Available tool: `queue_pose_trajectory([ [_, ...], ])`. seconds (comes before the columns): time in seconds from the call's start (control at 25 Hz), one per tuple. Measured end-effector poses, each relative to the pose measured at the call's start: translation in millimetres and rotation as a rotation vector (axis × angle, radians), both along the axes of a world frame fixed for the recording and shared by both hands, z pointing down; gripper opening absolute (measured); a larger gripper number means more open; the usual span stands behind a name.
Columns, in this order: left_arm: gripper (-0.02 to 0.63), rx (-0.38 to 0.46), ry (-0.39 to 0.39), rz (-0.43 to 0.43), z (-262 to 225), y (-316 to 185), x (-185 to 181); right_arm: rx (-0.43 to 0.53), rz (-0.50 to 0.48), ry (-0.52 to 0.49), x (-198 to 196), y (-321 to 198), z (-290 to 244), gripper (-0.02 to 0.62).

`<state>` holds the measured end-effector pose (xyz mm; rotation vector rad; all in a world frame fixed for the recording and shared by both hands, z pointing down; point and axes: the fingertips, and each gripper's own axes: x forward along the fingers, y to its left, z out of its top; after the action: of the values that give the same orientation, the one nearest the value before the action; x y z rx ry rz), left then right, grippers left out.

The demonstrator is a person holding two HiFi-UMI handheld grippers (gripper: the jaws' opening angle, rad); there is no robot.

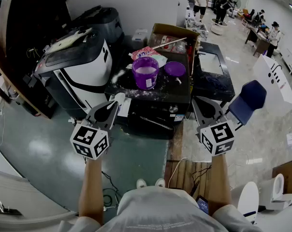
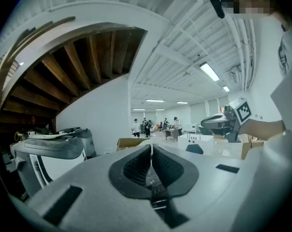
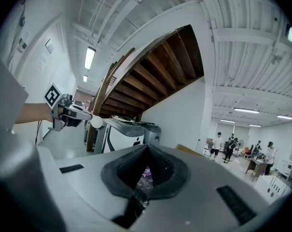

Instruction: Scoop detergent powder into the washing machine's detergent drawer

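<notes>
The left gripper [image 1: 113, 106] is clenching its jaws on a white scoop [image 1: 120, 97]. The right gripper [image 1: 202, 104] is keeping its jaws together, empty. Both are hovering near the purple detergent tub [image 1: 145, 72], which is sitting ahead on the counter [image 1: 181, 89].

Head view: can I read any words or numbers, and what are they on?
No text here can be read.
On the pink packet: print, too small to read.
On the person's white shirt: a line of print, too blurred.
On the cubes of the left gripper and right gripper: black-and-white square patterns, no words.
On the white scoop in the left gripper's jaws: no print seen.
</notes>
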<state>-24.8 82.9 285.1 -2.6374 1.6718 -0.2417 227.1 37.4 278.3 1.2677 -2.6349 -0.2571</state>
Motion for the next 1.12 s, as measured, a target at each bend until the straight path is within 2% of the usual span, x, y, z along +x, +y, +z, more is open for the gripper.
queue_pose_trajectory([
  [0.2, 0.015, -0.007, -0.009, -0.008, 2.6, -0.2, 14.5, 0.016, -0.016, -0.023, 14.0, -2.1, 0.5, 0.005],
  [0.36, 0.015, -0.018, -0.005, -0.025, 8.7, 1.1, 21.6, 0.015, -0.018, -0.088, 21.2, -10.8, 1.9, 0.005],
  [0.52, 0.015, -0.04, -0.005, -0.054, 16.6, -5.5, 17.7, -0.013, -0.045, -0.137, 15.5, -23.9, 6.4, 0.003],
  [0.64, 0.015, -0.038, -0.002, -0.07, 17.6, -19.1, 9.5, -0.011, -0.069, -0.119, 6.8, -36.5, 10.4, 0.003],
  [0.84, 0.015, -0.026, -0.012, -0.059, 20.9, -60.9, -6.5, -0.008, -0.083, -0.091, -12.3, -73.4, 16.4, 0.003],
  [1.12, 0.015, 0.009, -0.012, -0.012, 6.5, -164.8, -48.2, 0.022, -0.041, -0.076, -48.0, -161.4, 5.1, 0.003],
])
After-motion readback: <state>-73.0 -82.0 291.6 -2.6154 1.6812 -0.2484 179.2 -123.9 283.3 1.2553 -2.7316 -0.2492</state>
